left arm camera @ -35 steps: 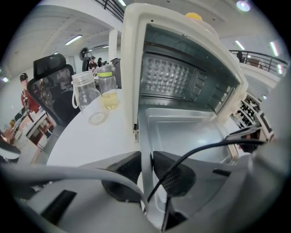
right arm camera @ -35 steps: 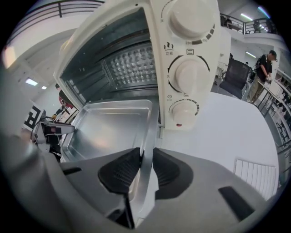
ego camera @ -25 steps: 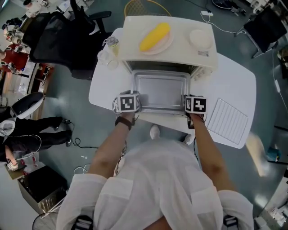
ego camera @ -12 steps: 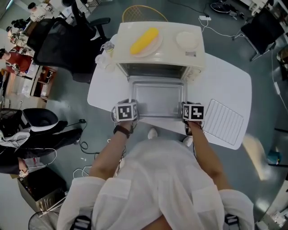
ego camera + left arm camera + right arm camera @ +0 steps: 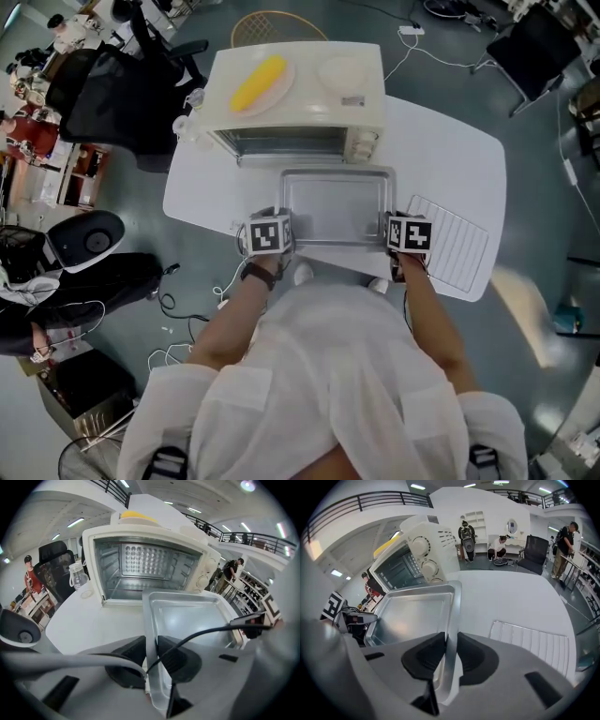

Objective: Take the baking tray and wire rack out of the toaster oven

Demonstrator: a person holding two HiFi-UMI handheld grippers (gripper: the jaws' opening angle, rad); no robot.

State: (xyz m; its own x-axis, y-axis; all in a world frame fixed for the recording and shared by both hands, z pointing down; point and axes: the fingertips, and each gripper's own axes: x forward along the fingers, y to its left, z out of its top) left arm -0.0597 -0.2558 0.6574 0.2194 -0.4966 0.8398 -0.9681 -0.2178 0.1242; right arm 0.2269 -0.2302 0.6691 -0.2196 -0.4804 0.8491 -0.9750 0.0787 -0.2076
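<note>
The silver baking tray (image 5: 336, 202) is out of the cream toaster oven (image 5: 300, 94) and hangs level over the white table (image 5: 441, 150), just before the oven's open mouth. My left gripper (image 5: 281, 223) is shut on the tray's left rim, and its black pads clamp the thin metal edge (image 5: 151, 656). My right gripper (image 5: 392, 225) is shut on the right rim (image 5: 450, 653). The wire rack (image 5: 450, 242) lies flat on the table to the right of the tray, also in the right gripper view (image 5: 532, 641). The oven cavity (image 5: 145, 564) is open, with nothing on its shelf rails.
On the oven top sit a yellow corn cob on a plate (image 5: 258, 82) and a pale bowl (image 5: 339, 70). A clear bottle (image 5: 192, 103) stands on the table left of the oven. A black chair (image 5: 103, 80) and floor cables lie beyond the table.
Both grippers have drawn the tray back toward me, out of the oven mouth. It now clears the oven entirely. Both grips held throughout.
</note>
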